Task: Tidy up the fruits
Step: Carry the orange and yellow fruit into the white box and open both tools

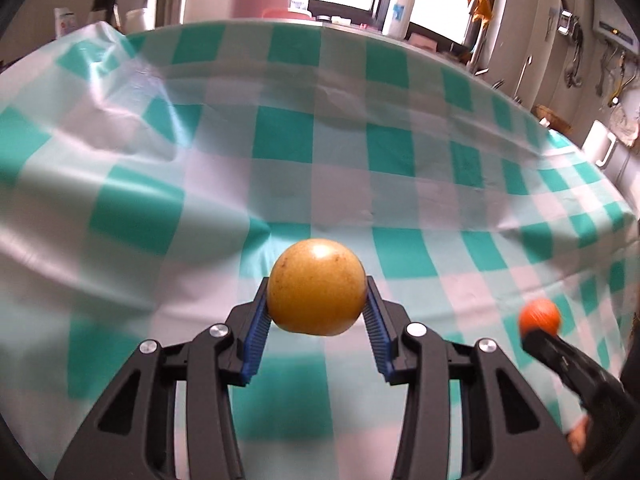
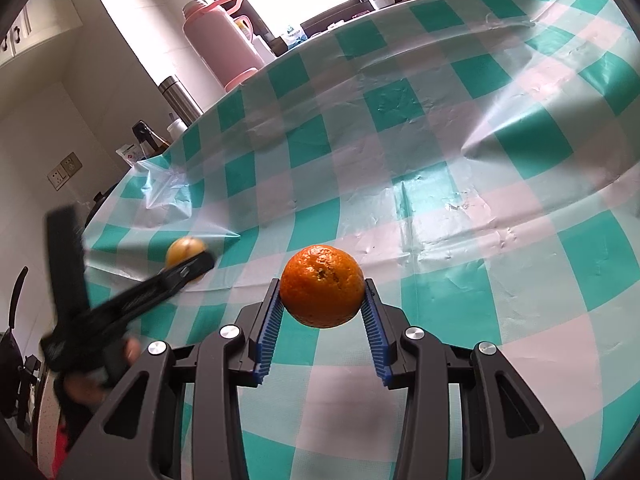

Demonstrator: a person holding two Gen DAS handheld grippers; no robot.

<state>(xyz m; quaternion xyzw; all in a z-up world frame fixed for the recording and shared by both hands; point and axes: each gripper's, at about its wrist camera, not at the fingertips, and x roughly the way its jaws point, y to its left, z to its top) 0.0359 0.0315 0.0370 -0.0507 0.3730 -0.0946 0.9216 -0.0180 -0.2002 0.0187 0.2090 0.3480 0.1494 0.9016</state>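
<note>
While the left hand-held gripper (image 1: pixel 317 304) squeezes a round yellow fruit (image 1: pixel 316 287) between its blue pads (image 1: pixel 256 334), the right hand-held gripper (image 2: pixel 322 300) squeezes an orange (image 2: pixel 322 286) the same way. Both fruits sit at the tips of the fingers, up off the surface (image 2: pixel 460 184), which has a green and white checked cloth (image 1: pixel 280 140) on it. From the right wrist view, the yellow fruit is off to the left. A pink flask (image 2: pixel 218 46) stands past the far edge, by the window.
</note>
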